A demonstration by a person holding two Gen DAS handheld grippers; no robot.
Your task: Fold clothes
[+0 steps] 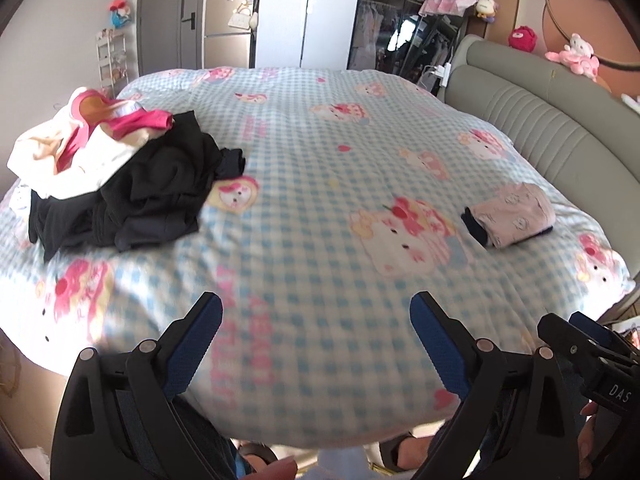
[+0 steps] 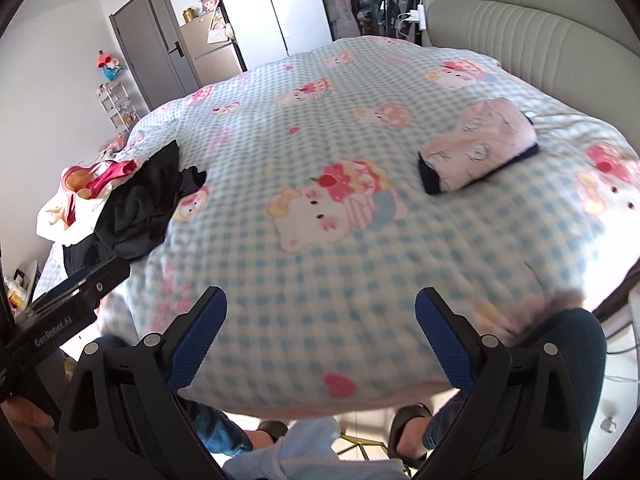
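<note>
A heap of unfolded clothes lies on the bed's left side: black garments point(image 1: 132, 196) point(image 2: 140, 204) with a white and pink garment point(image 1: 76, 148) point(image 2: 80, 196) on top. A folded pink garment with a dark edge point(image 1: 512, 216) point(image 2: 480, 148) lies on the right, near the headboard. My left gripper point(image 1: 316, 308) is open and empty above the bed's near edge. My right gripper point(image 2: 320, 304) is open and empty, also above the near edge. Both are well short of the clothes.
The bed has a blue checked cartoon-cat quilt point(image 1: 320, 160) point(image 2: 320, 120). A grey padded headboard point(image 1: 552, 128) point(image 2: 540, 28) runs along the right. Behind stand a wardrobe point(image 1: 304, 12), a door point(image 1: 168, 20) and a small shelf point(image 1: 110, 60). The person's feet point(image 2: 408, 428) show below.
</note>
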